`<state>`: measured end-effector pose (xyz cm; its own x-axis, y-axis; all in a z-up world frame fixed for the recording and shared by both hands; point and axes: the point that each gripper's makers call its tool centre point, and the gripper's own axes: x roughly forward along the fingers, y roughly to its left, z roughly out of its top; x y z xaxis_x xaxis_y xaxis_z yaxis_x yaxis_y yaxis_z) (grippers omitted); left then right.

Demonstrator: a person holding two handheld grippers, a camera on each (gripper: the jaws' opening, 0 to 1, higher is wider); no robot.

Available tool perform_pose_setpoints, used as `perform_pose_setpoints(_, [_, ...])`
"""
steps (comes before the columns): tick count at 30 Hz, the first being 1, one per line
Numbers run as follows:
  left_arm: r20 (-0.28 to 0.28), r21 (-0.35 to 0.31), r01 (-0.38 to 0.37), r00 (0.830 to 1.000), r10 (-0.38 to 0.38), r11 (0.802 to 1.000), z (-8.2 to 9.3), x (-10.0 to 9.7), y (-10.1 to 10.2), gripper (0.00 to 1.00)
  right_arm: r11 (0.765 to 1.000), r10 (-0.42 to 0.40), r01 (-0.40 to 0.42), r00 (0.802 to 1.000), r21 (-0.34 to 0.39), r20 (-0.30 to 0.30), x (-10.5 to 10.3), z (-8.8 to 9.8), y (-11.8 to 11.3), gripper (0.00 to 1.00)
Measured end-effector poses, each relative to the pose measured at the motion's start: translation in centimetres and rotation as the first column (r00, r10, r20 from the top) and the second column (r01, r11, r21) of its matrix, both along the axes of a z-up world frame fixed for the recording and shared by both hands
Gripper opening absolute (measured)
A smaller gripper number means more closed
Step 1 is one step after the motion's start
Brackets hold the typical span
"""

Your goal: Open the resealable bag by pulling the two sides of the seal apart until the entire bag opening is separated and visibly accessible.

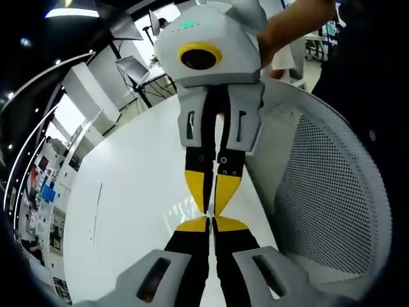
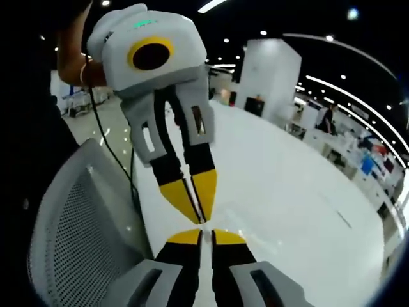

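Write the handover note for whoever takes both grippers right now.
Left gripper: fingers shut, tips meeting the right gripper's tips.
Right gripper: fingers shut, pointing straight at the left.
Bag: clear and hard to see, a faint glinting film at the meeting tips above the white table. Each gripper seems to pinch one side of it.
Done: both sides apparently gripped.
Left: pull the sides apart along the whole seal; no opening is visible yet.
Note: a mesh chair stands at the table edge beside the grippers.
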<state>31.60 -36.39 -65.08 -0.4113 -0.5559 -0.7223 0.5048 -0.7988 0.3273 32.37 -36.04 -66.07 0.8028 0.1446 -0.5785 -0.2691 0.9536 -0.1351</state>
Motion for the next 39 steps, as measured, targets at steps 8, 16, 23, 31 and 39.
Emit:
perform_pose_setpoints(8, [-0.017,0.002,-0.005,1.000,0.005,1.000,0.0,-0.1,0.2,0.08,0.999,0.024,-0.025,1.000,-0.034,-0.011,-0.2,-0.2,0.2,0.00])
perform_pose_setpoints(16, [-0.039,0.026,-0.007,0.999,0.008,1.000,-0.7,-0.2,0.5,0.03,0.998,0.033,-0.034,0.999,-0.044,-0.012,-0.3,-0.1,0.4,0.00])
perform_pose_setpoints(23, [-0.068,0.035,-0.007,0.998,0.009,0.999,-0.5,-0.5,0.7,0.01,0.997,0.052,-0.053,0.998,-0.054,-0.025,-0.6,-0.4,0.8,0.00])
perform_pose_setpoints(31, [-0.086,0.049,0.020,0.996,-0.016,0.999,-0.6,-0.9,0.7,0.00,0.995,0.074,-0.076,0.997,-0.065,-0.036,-0.7,-0.7,1.2,0.00])
perform_pose_setpoints(39, [-0.135,0.094,-0.028,0.990,0.041,0.995,-0.9,-1.0,0.9,0.00,0.993,0.087,-0.091,0.995,-0.070,-0.047,-1.0,-0.8,1.3,0.00])
